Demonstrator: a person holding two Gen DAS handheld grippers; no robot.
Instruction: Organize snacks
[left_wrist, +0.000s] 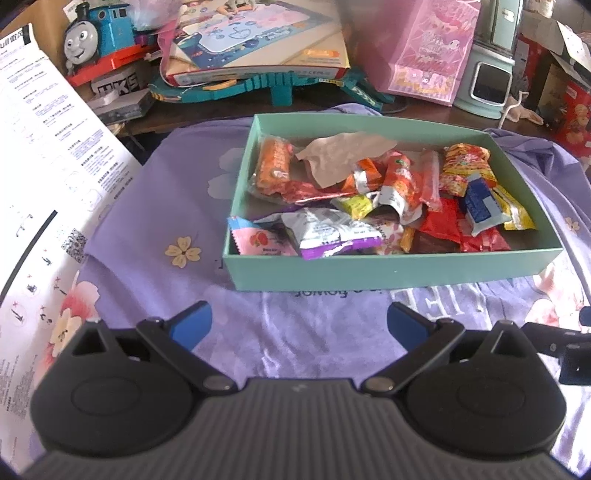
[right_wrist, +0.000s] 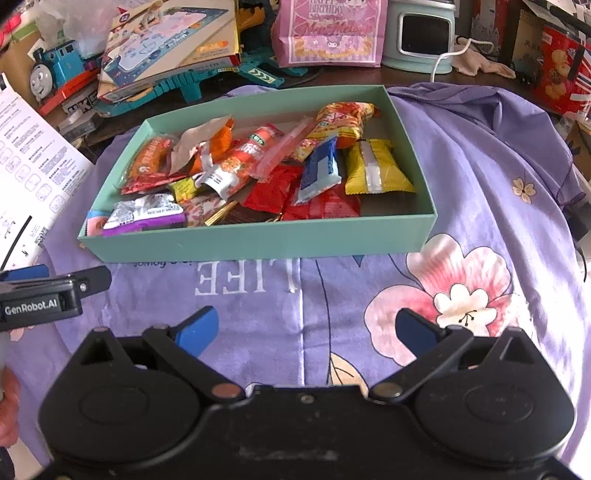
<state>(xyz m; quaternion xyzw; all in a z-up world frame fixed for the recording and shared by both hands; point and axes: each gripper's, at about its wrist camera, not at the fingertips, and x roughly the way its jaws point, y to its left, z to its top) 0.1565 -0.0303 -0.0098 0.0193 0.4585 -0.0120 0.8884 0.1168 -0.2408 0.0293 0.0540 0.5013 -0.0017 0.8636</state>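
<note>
A teal cardboard box (left_wrist: 388, 271) sits on a purple flowered cloth (left_wrist: 155, 206) and holds several snack packets: red, orange, yellow, blue and purple-and-silver wrappers (left_wrist: 332, 236). The same box (right_wrist: 258, 243) shows in the right wrist view, with a yellow packet (right_wrist: 376, 168) at its right side. My left gripper (left_wrist: 300, 325) is open and empty, over the cloth just in front of the box. My right gripper (right_wrist: 306, 332) is open and empty, also in front of the box. The left gripper's side (right_wrist: 40, 295) shows at the left edge of the right wrist view.
Behind the box lie a blue toy train (left_wrist: 99, 37), a flat toy box (left_wrist: 258, 40), a teal toy track (left_wrist: 273, 86), a pink gift bag (left_wrist: 432, 51) and a mint appliance (left_wrist: 487, 74). A white printed sheet (left_wrist: 48, 155) lies at the left. Red boxes (right_wrist: 561, 74) stand at the right.
</note>
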